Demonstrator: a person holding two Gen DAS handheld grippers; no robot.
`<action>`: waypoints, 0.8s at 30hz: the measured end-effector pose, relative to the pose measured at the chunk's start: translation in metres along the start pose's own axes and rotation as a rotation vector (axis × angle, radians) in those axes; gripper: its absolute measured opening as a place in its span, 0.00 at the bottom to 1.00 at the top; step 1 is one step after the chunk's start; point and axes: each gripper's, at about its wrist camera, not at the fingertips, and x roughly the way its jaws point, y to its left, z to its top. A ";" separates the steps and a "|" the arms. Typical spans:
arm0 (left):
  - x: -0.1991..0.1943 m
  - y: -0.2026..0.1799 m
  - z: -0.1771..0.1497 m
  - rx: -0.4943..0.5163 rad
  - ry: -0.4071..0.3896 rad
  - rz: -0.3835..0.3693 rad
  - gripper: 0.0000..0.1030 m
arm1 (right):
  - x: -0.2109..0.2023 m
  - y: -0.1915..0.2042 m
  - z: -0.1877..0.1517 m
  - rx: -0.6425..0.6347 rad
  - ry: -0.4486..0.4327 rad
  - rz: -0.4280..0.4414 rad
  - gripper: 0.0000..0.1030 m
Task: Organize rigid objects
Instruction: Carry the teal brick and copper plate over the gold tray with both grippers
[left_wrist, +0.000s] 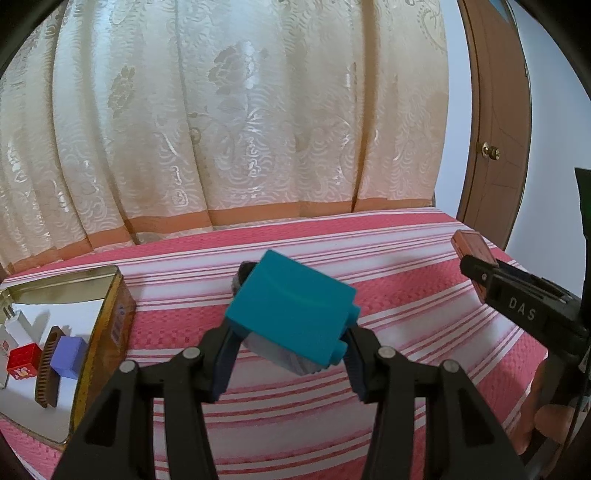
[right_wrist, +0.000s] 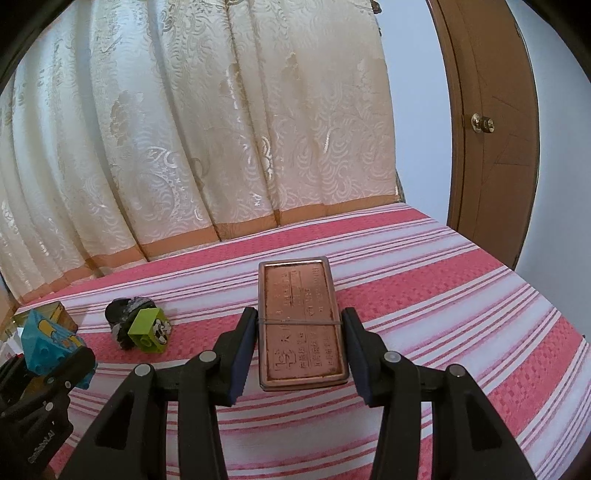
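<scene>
left gripper (left_wrist: 291, 354): closed on teal block (left_wrist: 291, 310), which is clamped by its sides and lifted clear of the cloth, judged ready for carrying.
right gripper (right_wrist: 299, 350): copper tin (right_wrist: 301, 325) is pinched flat between the pads, long axis pointing ahead.
left of left gripper: open gold tin (left_wrist: 110, 317), where small items are already collected; likely the drop-off.
ahead-left of right gripper: green block (right_wrist: 149, 328) against a dark object (right_wrist: 123, 317), left on striped cloth (right_wrist: 461, 314).

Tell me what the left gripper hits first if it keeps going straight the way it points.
Holding the teal block, the left gripper would likely land on bare striped cloth before the curtain; depth is unclear.
</scene>
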 end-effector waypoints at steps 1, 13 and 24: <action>-0.001 0.001 0.000 0.000 0.000 -0.001 0.48 | -0.002 0.002 -0.001 -0.004 -0.007 -0.003 0.47; -0.012 0.018 -0.004 0.008 -0.009 0.002 0.48 | -0.017 0.017 -0.007 -0.005 -0.031 0.007 0.47; -0.020 0.038 -0.008 0.008 -0.011 0.003 0.48 | -0.023 0.047 -0.015 0.000 -0.008 0.023 0.47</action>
